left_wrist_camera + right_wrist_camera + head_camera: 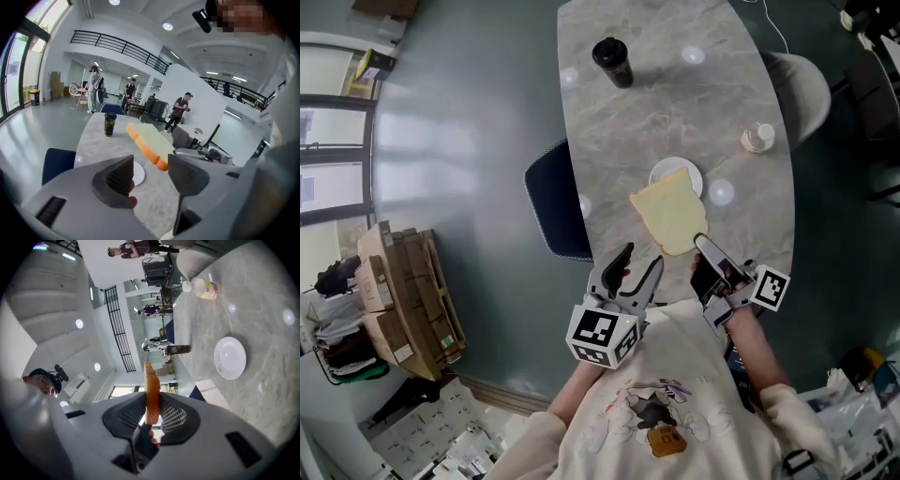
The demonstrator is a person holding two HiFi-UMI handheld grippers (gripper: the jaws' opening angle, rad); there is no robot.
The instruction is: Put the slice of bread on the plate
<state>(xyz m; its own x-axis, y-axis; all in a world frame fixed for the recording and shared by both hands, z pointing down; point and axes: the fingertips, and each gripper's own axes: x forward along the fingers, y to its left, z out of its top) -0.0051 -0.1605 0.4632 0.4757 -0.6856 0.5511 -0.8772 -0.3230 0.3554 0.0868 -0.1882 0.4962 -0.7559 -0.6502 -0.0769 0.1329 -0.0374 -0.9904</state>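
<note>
The slice of bread (670, 217) is off the tabletop (675, 103), pinched at its near edge by the fingers of the right gripper (703, 249), which are narrowed hard onto its orange crust. In the right gripper view the slice stands edge-on between the two ribbed pads. In the head view the bread hangs flat and overlaps the near side of the white plate (666, 167). The right gripper view, though, shows the whole plate bare and lying flat on the grey marbled tabletop, so the slice is not resting on it. The left gripper (641, 258) sits on the near left of the plate, close beside the right gripper. Its fingers are spread wide with nothing between them, and its own view shows the bread and a sliver of the plate beyond the gap. A black cup (613, 62) stands upright well beyond the plate, toward the far end of the tabletop. A small pale container (758, 138) stands to the plate's far right, near the tabletop's edge. A dark blue chair (555, 199) is tucked against the tabletop's edge to the left of the plate.
</note>
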